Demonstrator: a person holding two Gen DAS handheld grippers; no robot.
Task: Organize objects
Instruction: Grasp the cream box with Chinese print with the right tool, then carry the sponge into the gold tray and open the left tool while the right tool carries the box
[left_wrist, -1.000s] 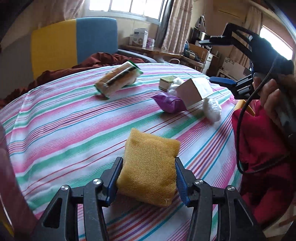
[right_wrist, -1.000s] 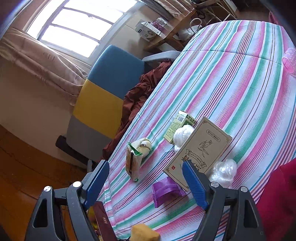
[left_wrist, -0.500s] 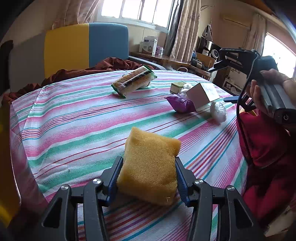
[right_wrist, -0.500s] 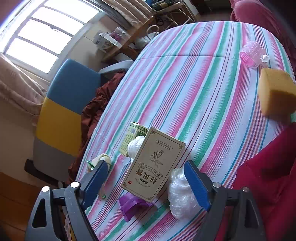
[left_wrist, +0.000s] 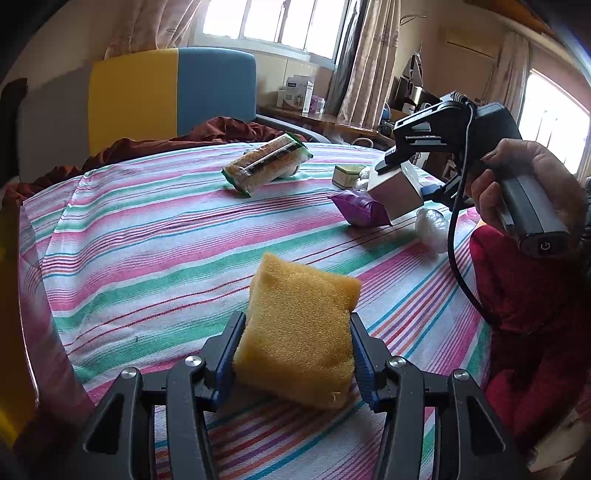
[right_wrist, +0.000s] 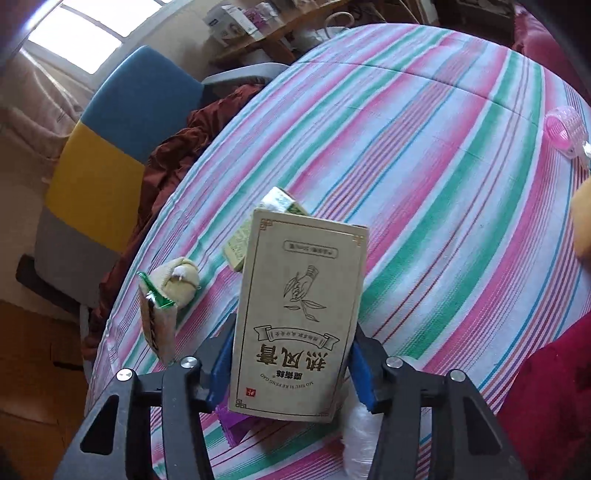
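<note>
We see a big round counter (left_wrist: 155, 236) under a striped cloth, with a chair (left_wrist: 173, 92) behind it at twelve o'clock. We think the things lie spread out because they are not sorted yet.

Our right gripper (right_wrist: 291, 363) has its jaws closing on a flat box (right_wrist: 299, 314). The box sits between the blue pads and they seem to touch its two long sides, near the bottom end, likely so the box will not tip. It looks raised over a purple bag (right_wrist: 236, 421) and a white puff (right_wrist: 360, 439).

Our left gripper (left_wrist: 295, 362) has its jaws clamped on a yellow sponge (left_wrist: 299, 328). The soft sides bulge a little. The sponge's bottom edge is at the cloth.

At eleven o'clock in the left view lies a snack pack (left_wrist: 266, 164). A small green box (left_wrist: 347, 175) sits at one o'clock. A pink roller (right_wrist: 565, 131) lies far off at two o'clock in the right view.
</note>
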